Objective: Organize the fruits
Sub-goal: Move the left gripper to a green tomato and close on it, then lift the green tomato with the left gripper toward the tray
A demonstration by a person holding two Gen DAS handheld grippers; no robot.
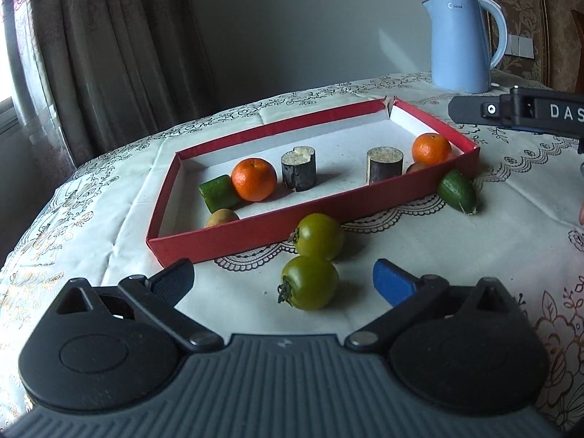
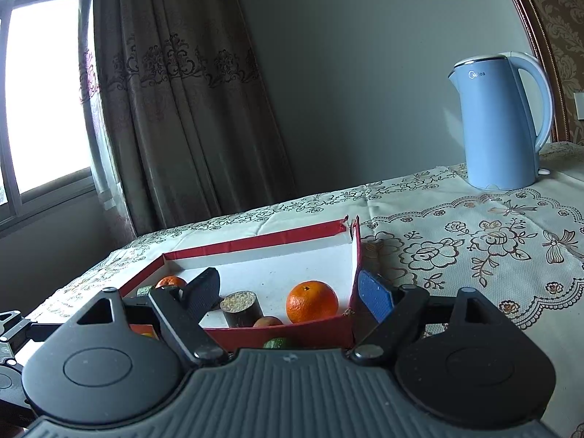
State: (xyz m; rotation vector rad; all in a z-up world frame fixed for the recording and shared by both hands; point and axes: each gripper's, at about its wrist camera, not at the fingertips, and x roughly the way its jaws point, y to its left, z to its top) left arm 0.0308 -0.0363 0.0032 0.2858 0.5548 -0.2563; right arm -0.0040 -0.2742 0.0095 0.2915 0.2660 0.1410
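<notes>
We have the left gripper (image 1: 283,279) tilted down toward the table, jaws spread wide and empty; the nearer green tomato (image 1: 309,282) sits on the tablecloth (image 1: 456,255) between the two fingertips, touching neither pad. A second green tomato (image 1: 320,236) lies just behind it, close to the front wall of the red box (image 1: 328,215). Our right gripper (image 2: 290,294) points nearly level at the right end of the box, jaws also wide and holding nothing; its blue-padded finger (image 2: 374,294) sits outside the box's right wall, its black one (image 2: 202,292) over the interior. In the left wrist view we see it side-on at the right edge (image 1: 518,111), above the table beyond the box. Box is a shallow red tray with a white floor and a torn far corner. Inside, left to right: a brownish round fruit (image 1: 222,218) against the front wall, a green cucumber chunk (image 1: 218,192), an orange (image 1: 254,179) touching that chunk, two dark upright cylinder pieces with pale cut tops (image 1: 298,169) (image 1: 384,164), a small brown fruit (image 1: 416,168) mostly hidden by the front wall, and a second orange (image 1: 431,149) near the right wall. Outside, a green cucumber end piece (image 1: 457,191) lies on the cloth just beside the box's front right corner. A blue kettle (image 1: 463,42) stands well behind.
</notes>
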